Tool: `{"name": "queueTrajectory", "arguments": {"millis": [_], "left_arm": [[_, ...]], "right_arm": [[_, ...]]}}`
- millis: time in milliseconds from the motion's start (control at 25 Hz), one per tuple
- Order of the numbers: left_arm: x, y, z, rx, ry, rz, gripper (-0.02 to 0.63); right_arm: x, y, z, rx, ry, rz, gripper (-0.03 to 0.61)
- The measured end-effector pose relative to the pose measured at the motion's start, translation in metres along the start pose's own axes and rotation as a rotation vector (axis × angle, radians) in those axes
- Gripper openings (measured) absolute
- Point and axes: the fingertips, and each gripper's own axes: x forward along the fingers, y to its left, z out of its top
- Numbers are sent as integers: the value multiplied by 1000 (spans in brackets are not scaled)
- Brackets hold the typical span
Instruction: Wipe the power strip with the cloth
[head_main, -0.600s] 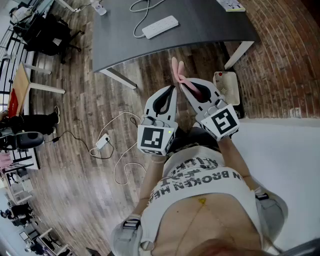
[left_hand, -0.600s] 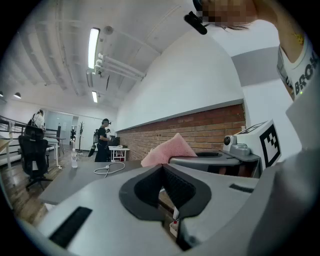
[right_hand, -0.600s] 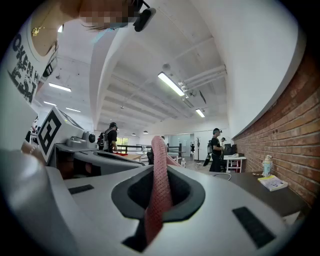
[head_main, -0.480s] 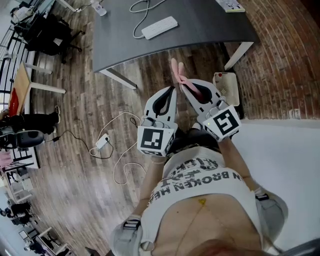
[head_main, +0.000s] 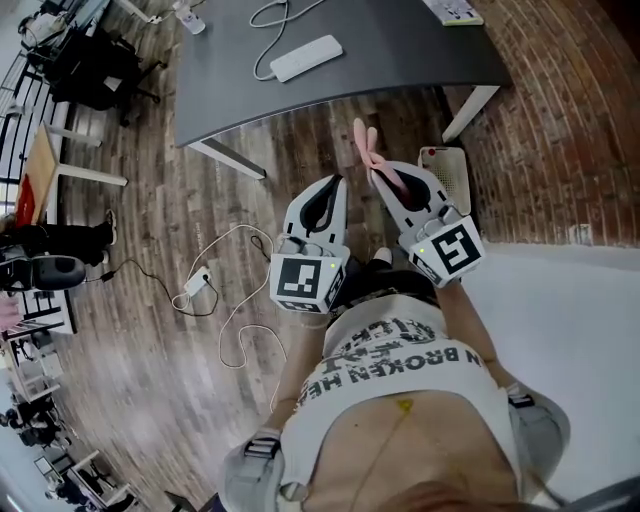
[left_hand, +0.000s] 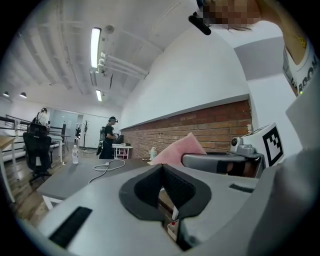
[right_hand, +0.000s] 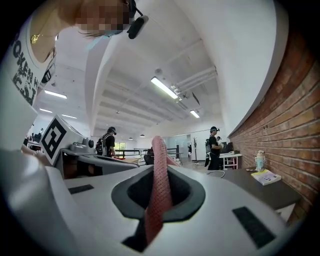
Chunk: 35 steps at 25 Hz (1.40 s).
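Up near the top edge of the head view, left of centre, the white power strip (head_main: 305, 58) lies flat on the dark grey table (head_main: 400, 45). Its white cord (head_main: 262, 12) loops off toward the top of the frame. Nothing is touching the strip.

The pink cloth (head_main: 364, 147) is well apart from it, lower down and just right of centre, over the wooden floor (head_main: 160, 200) in front of the table's edge. My right gripper (head_main: 378, 176) has its jaws pinched on the cloth, and a narrow strip of it stands up past the tips. In the right gripper view the cloth (right_hand: 159, 190) runs up the middle between the closed jaws.

My left gripper (head_main: 336, 184) sits just beside the right one, to its left. Its jaws are pressed together with nothing between them, as the left gripper view (left_hand: 161, 169) shows. There the cloth (left_hand: 180, 149) peeks up behind the jaws.

A white perforated container (head_main: 450, 165) stands on the floor just right of the grippers. A small white adapter with a loose cable (head_main: 197, 285) lies at centre left, and a black chair (head_main: 90, 70) stands at the upper left. A booklet (head_main: 455, 10) rests at the table's upper right corner.
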Motion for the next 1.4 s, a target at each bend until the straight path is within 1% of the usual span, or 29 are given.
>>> {"name": "queueTrajectory", "arguments": {"millis": [200,440,560,680,840,1000,1200,1400], "left_arm": [[20,5,-3,-4,17,16,8],[57,22,0,-3,4,21,8],[81,39,-4,-13,3,26,8],[109,65,-7,-19,-3,35,8],[147,115,-7,-21,-3,51,8],[184,174,0,-17,10,59,8],[229,259,8,-18,51,30,8],[269,322,7,-26,83,-13,8]], "right_arm": [[-3,-22,-5,13,9,-23,17],[12,-52,-10,13,11,-35,17],[27,-73,-15,5,16,-40,17],[53,-99,-23,-2,17,-48,17],[109,-134,-33,4,28,-49,17],[186,-160,-32,12,31,-16,17],[289,-185,-28,13,49,13,17],[365,-204,-41,-26,108,25,17]]}}
